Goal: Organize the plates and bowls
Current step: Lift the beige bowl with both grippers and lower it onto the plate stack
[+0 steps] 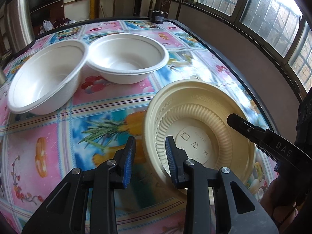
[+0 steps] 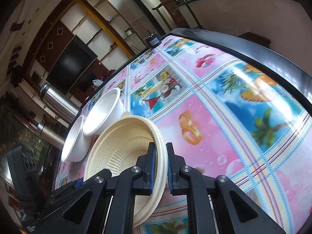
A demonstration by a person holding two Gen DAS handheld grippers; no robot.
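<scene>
Lowest in the left wrist view, the left tongs stand with their blue ribbed pads parted wide, one pad outside and one inside the rim of the cream round ribbed plastic bowl; the pads do not press on it. The bowl is tilted, its opening turned toward the left-wrist camera and its raised rim to the upper right of that frame. Its wall has fine radial ribs, a key-pattern band under the rim and a smooth flat base with moulded marks.

In the right wrist view, the right tongs sit low in the frame, closed on the bowl's rim, with a pad on either side of the thin edge.

Two white matte round paper bowls stand upright on the glossy table covered in pink and blue fruit-printed oilcloth: the nearer white bowl at the left of the left wrist frame, the farther white bowl at upper centre, their rims touching. A steel flask stands at the upper left.
</scene>
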